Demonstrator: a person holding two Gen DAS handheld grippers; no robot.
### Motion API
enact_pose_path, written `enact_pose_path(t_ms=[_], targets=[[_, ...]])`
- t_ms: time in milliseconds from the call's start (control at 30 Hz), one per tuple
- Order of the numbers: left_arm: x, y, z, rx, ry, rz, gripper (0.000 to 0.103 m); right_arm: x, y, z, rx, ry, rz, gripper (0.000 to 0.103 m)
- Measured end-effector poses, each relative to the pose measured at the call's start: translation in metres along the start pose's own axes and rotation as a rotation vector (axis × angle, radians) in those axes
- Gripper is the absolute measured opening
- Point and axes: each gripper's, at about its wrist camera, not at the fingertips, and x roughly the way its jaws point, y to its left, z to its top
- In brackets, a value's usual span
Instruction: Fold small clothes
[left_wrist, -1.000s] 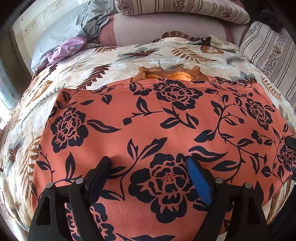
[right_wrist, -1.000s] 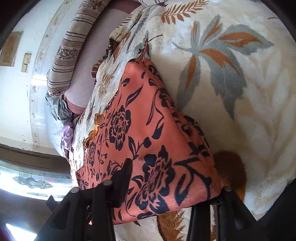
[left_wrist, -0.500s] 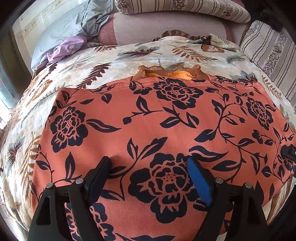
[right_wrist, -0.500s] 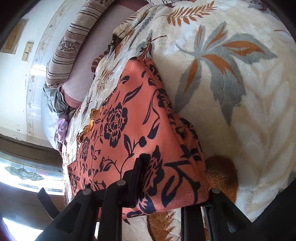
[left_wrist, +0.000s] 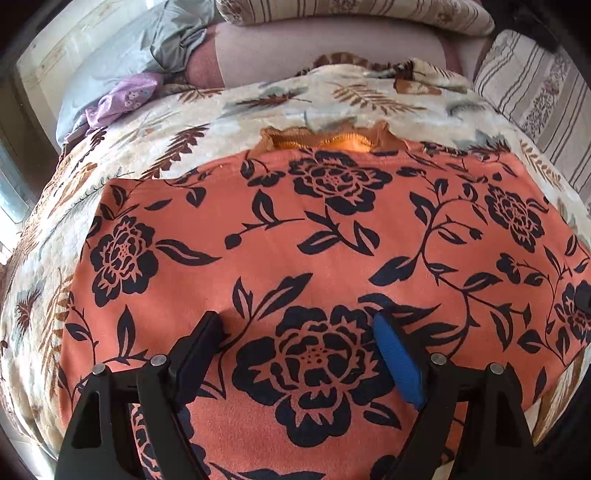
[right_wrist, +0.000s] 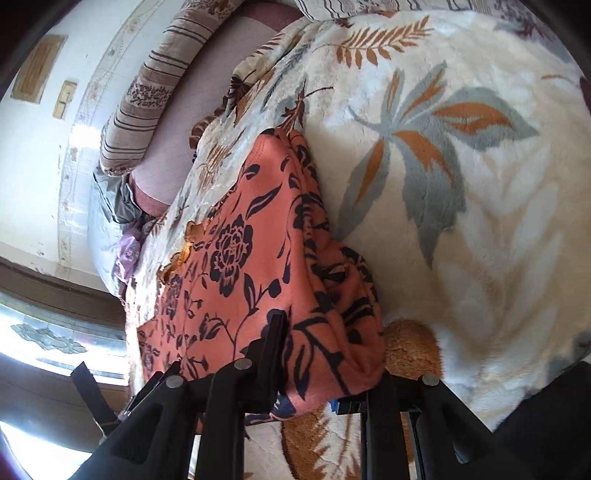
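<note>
Orange floral garment (left_wrist: 295, 240), flat on leaf-print blanket (left_wrist: 155, 140); left gripper (left_wrist: 299, 328) spread wide over the cloth; right gripper (right_wrist: 325, 354), jaws just closed, pinching garment's corner.

Garment (left_wrist: 332, 258) orange, black floral print; blanket (right_wrist: 480, 221) cream, grey-and-rust leaves; pillow (left_wrist: 535, 96) beige-brown striped.

The garment's (left_wrist: 332, 240) near hem runs out of the left wrist view below, and its right side is cut by the lens rim. Its far neckline (left_wrist: 325, 138) is mostly covered by the folded cloth. In the right wrist view, the right gripper's (right_wrist: 325, 373) lower finger is hidden under the garment's corner, so pad contact there cannot be seen. The purple cloth (left_wrist: 122, 98) is too crumpled to identify.
</note>
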Motion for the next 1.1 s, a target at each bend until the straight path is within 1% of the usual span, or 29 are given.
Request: enact_pose_path(t_ms=[33,67,100,133,167,200,233,267,333,433,467,500,533,567,600,633,667,700,733,767,800,833,867,900,967,1000,1033,1067,1100], targets=[[-0.002,0.000,0.001,0.002,0.003,0.001,0.085,-0.004,-0.006,0.000,0.007,0.017,-0.005,0.022],[-0.004,0.001,0.002,0.004,0.005,0.003,0.085,-0.010,-0.014,0.001,0.015,0.030,0.000,0.028],[-0.004,0.001,0.002,0.012,0.007,0.006,0.085,-0.018,-0.021,0.003,0.022,0.022,-0.008,0.047],[-0.002,0.001,0.002,0.021,0.007,0.010,0.085,-0.029,-0.028,0.006,0.030,-0.013,-0.013,0.062],[-0.001,0.000,0.003,0.025,0.005,0.013,0.085,-0.041,-0.030,0.012,0.032,-0.060,-0.001,0.079],[0.001,0.001,0.002,0.023,0.004,0.015,0.085,-0.050,-0.030,0.021,0.020,-0.093,0.009,0.083],[0.001,0.001,0.003,0.022,0.007,0.017,0.085,-0.055,-0.026,0.033,-0.002,-0.107,0.024,0.083],[0.001,-0.001,0.005,0.021,0.009,0.020,0.085,-0.054,-0.021,0.046,-0.026,-0.098,0.045,0.083],[0.001,-0.001,0.005,0.021,0.014,0.019,0.085,-0.041,-0.008,0.075,-0.068,-0.066,0.101,0.083],[0.000,-0.002,0.005,0.015,0.012,0.012,0.086,0.003,0.016,0.115,-0.137,0.026,0.113,0.083],[0.000,-0.002,0.005,0.013,0.011,0.010,0.086,0.023,0.021,0.126,-0.149,0.070,0.094,0.083],[0.000,-0.002,0.005,0.013,0.012,0.009,0.086,0.042,0.025,0.135,-0.166,0.113,0.051,0.083],[0.001,-0.002,0.005,0.012,0.013,0.010,0.086,0.056,0.027,0.143,-0.173,0.129,0.018,0.083],[0.001,-0.001,0.006,0.010,0.014,0.009,0.086,0.068,0.028,0.148,-0.172,0.145,0.005,0.081],[0.002,-0.001,0.005,0.006,0.015,0.009,0.086,0.077,0.032,0.152,-0.185,0.165,0.010,0.073],[0.002,0.000,0.005,0.004,0.013,0.008,0.087,0.084,0.040,0.151,-0.216,0.189,0.006,0.057],[0.002,0.000,0.005,0.003,0.010,0.007,0.087,0.088,0.048,0.149,-0.253,0.205,-0.022,0.018],[0.002,0.001,0.004,0.004,0.006,0.006,0.088,0.085,0.053,0.149,-0.296,0.175,-0.053,0.016],[0.003,0.001,0.004,0.004,0.002,0.006,0.089,0.083,0.048,0.151,-0.286,0.142,-0.100,0.014],[0.003,0.001,0.005,0.005,0.004,0.005,0.089,0.084,0.036,0.156,-0.221,0.121,-0.138,0.014],[0.003,0.002,0.006,0.006,0.010,0.001,0.089,0.083,0.025,0.157,-0.163,0.108,-0.112,0.014],[0.001,0.003,0.009,0.004,0.017,-0.012,0.088,0.081,0.024,0.154,-0.152,0.095,-0.085,0.014],[-0.002,0.007,0.011,-0.002,0.017,-0.037,0.087,0.078,0.028,0.150,-0.181,0.085,-0.094,0.018],[-0.007,0.014,0.012,-0.011,0.010,-0.055,0.087,0.074,0.034,0.147,-0.215,0.081,-0.136,0.023],[-0.022,0.034,0.013,-0.046,-0.034,-0.062,0.087,0.058,0.046,0.140,-0.255,0.017,-0.190,0.027],[-0.031,0.050,0.013,-0.074,-0.060,-0.073,0.087,0.047,0.052,0.136,-0.263,-0.023,-0.196,0.036],[-0.039,0.067,0.014,-0.107,-0.080,-0.080,0.087,0.036,0.059,0.132,-0.268,-0.049,-0.175,0.046],[-0.046,0.087,0.015,-0.145,-0.098,-0.079,0.087,0.026,0.066,0.126,-0.269,-0.071,-0.132,0.076],[-0.051,0.108,0.016,-0.186,-0.112,-0.072,0.087,0.018,0.074,0.119,-0.270,-0.091,-0.089,0.087]])
